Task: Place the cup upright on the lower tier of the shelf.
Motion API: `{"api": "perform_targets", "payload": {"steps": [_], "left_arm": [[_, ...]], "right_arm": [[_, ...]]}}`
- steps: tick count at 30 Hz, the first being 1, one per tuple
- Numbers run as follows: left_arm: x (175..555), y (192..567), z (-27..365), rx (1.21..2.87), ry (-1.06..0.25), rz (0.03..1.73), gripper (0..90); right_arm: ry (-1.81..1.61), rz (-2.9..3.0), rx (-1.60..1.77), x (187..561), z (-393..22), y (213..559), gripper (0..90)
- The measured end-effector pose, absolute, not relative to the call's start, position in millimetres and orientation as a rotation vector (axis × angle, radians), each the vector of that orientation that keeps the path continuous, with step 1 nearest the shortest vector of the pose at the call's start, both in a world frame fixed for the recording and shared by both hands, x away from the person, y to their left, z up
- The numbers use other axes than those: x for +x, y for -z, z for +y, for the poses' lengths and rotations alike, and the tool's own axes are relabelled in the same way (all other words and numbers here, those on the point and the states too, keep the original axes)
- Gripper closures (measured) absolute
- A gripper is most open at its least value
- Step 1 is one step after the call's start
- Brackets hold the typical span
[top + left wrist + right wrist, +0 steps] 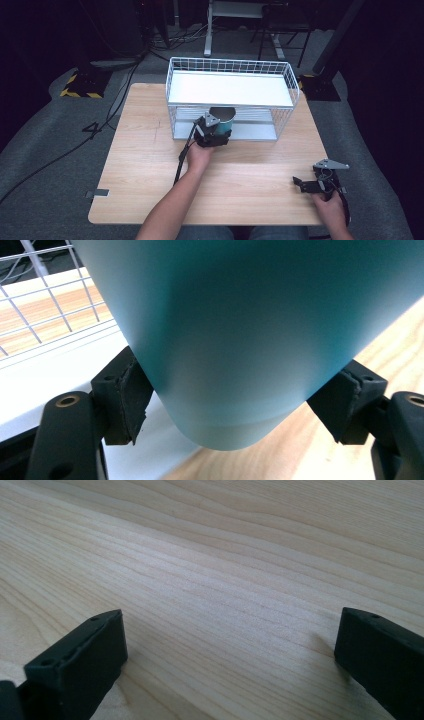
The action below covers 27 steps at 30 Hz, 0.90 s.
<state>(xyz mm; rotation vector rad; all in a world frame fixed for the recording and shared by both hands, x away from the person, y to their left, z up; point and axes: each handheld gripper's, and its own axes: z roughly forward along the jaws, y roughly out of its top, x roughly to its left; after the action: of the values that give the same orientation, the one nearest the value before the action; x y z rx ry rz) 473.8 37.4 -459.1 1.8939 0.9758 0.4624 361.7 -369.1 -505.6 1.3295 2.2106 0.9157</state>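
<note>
A teal cup (223, 120) with a dark opening stands at the front of the white wire rack's (231, 98) lower shelf. My left gripper (212, 134) is shut on the cup. In the left gripper view the cup (250, 330) sits between both jaws, and the pads (131, 400) press its lower sides. My right gripper (300, 182) lies open near the table's right front corner, held by a hand. In the right gripper view its jaws stand wide apart over bare wood (225, 580) with nothing between them.
The two-level wire rack has a white top shelf (230, 89) and a grey lower shelf (255, 131). It stands at the back middle of the wooden table (150, 170). Cables (65, 155) run across the grey floor at the left.
</note>
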Motion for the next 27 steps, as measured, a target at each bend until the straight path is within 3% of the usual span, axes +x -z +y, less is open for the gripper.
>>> {"api": "perform_targets", "payload": {"steps": [12,22,23,25,27], "left_arm": [[508,473,27,1.892,-0.477,1.007,25.2],[519,477,14,1.835,-0.529,1.145,25.2],[525,479,15,1.883,-0.504,1.054,25.2],[527,480,15,1.897,-0.486,1.029,25.2],[526,482,12,1.864,-0.516,1.112,25.2]], "right_arm": [[-0.916,2.211,1.330,362,-369,506,0.6],[-0.916,2.211,1.329,362,-369,506,0.6],[-0.916,2.210,1.330,362,-369,506,0.6],[-0.916,2.211,1.329,362,-369,506,0.6],[-0.916,2.211,1.329,362,-369,506,0.6]]}}
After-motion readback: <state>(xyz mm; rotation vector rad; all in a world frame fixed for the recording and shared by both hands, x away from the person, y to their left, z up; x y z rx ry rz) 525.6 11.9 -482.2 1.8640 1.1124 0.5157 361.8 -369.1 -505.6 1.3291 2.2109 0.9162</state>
